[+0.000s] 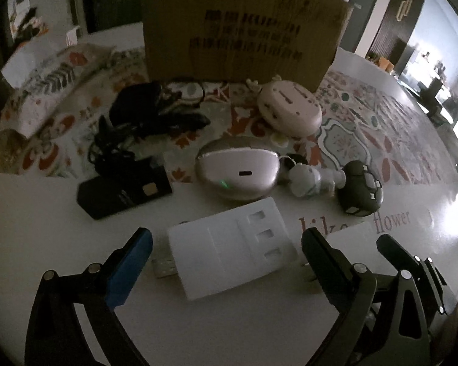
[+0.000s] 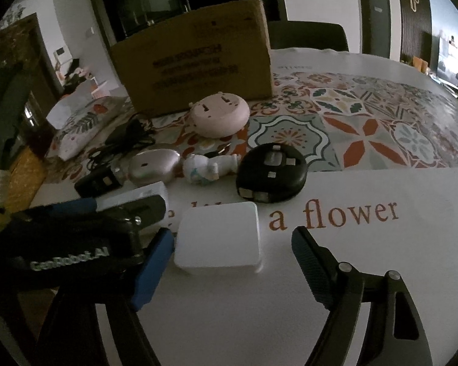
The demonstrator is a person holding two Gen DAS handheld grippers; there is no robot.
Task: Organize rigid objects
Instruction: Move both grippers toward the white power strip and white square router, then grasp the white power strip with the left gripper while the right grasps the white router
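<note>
On a white surface [image 2: 366, 259], the left gripper [image 1: 226, 244] spreads its fingers wide around a white charger [image 1: 232, 253], while the right gripper [image 2: 229, 244] stands open around a white square box [image 2: 218, 239]. A cardboard box [image 2: 195, 58] stands behind.

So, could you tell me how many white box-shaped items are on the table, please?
2: a slotted white charger between the left gripper's fingers, and a plain white box between the right gripper's. Others may hide behind the cardboard box.
</note>
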